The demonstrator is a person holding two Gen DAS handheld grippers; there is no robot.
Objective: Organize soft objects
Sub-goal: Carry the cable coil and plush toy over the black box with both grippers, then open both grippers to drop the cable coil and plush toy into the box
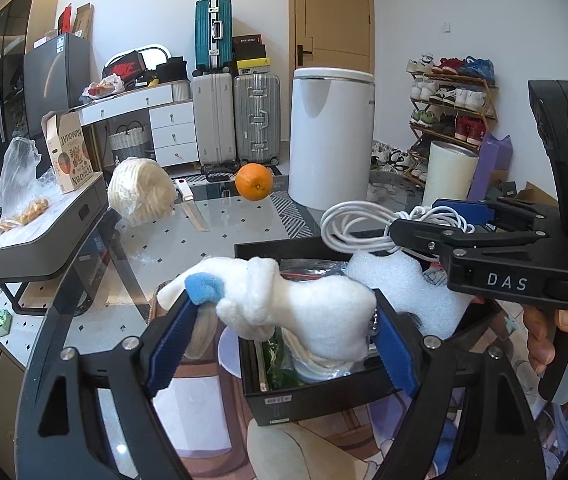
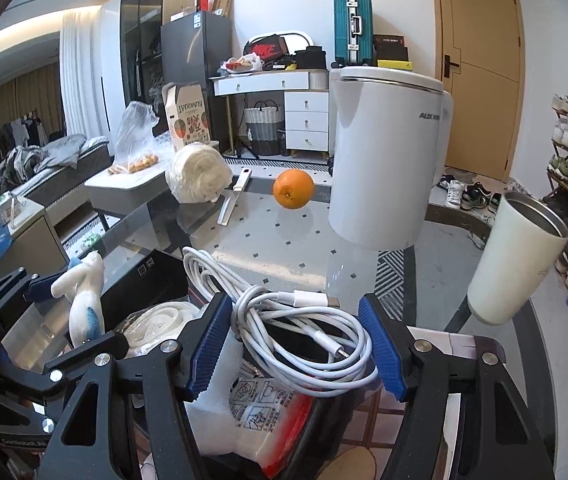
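My left gripper (image 1: 284, 320) is shut on a white plush toy (image 1: 303, 312) with a blue patch and holds it above the open black box (image 1: 303, 400). The toy also shows in the right wrist view (image 2: 84, 304). My right gripper (image 2: 295, 340) holds a coiled white cable (image 2: 303, 340) between its blue pads, over the same box; the cable also shows in the left wrist view (image 1: 363, 224). Inside the box lie white foam (image 1: 415, 292), coiled white rope (image 2: 156, 320) and a printed packet (image 2: 268, 404). A wrapped roll of white rope (image 1: 142, 192) lies far left on the glass table.
On the glass table (image 2: 284, 248) are an orange (image 2: 293, 189), a knife (image 2: 234, 196), a white kettle-like canister (image 2: 387, 152) and a white tumbler (image 2: 515, 260). A grey side unit (image 1: 44, 224) with a bag of kumquats stands left. Suitcases and a shoe rack are behind.
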